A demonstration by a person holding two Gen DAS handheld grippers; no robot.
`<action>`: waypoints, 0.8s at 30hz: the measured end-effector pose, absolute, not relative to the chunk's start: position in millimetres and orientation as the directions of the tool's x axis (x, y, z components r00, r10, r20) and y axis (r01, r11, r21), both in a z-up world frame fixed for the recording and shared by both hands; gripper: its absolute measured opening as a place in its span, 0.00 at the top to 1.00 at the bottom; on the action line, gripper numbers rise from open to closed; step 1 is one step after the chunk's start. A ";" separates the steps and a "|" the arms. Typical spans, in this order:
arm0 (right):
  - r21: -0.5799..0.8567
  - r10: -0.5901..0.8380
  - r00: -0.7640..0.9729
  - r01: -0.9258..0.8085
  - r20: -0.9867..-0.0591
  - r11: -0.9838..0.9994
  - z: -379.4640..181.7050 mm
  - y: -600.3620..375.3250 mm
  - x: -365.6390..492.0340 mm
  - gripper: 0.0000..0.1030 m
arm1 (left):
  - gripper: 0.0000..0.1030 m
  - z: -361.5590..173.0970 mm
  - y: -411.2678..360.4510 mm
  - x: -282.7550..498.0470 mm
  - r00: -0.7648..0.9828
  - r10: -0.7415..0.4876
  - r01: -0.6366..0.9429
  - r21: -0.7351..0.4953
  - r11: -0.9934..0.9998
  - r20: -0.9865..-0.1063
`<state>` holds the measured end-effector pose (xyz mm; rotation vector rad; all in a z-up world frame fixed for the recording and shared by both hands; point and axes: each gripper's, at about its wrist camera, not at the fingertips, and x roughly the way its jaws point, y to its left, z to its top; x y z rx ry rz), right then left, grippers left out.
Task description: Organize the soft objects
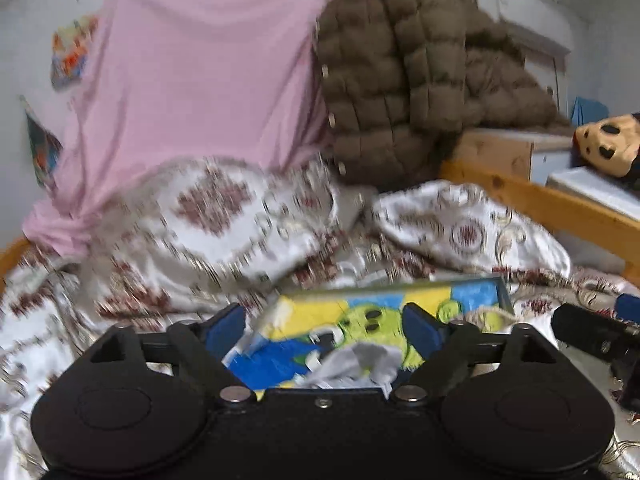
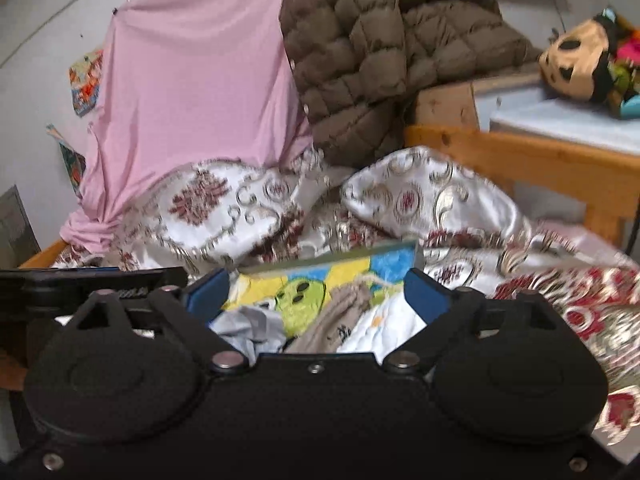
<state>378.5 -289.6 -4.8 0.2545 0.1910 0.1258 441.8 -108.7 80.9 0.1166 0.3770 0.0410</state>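
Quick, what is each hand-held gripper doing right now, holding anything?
Left hand-held gripper: open, holding nothing.
Right hand-held gripper: open, holding nothing.

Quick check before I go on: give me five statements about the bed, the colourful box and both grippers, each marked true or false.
1. The left gripper is clamped on a grey cloth. False: its fingers stand wide open with nothing pressed between them.
2. The right gripper is open. True.
3. The colourful box holds crumpled soft items. True: a grey cloth and a beige pouch lie in it.
4. A brown quilted jacket hangs to the left of the pink sheet. False: it hangs to the sheet's right.
5. Two patterned pillows stand behind the box. True.
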 end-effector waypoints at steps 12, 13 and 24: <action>0.165 0.149 0.987 -0.138 -0.054 0.977 35.0 -274.3 303.5 0.01 | 0.02 117.8 -87.2 330.1 0.978 0.082 -0.060 0.118 0.991 -0.191; 0.162 0.151 0.988 -0.142 -0.045 0.977 36.3 -273.0 296.7 0.01 | 0.01 118.5 -85.8 321.3 0.980 0.087 -0.066 0.119 0.991 -0.179; 0.129 0.153 0.988 -0.150 -0.016 0.980 32.3 -255.5 236.5 0.01 | 0.01 105.8 -72.3 226.6 0.984 0.129 -0.113 0.137 0.984 -0.119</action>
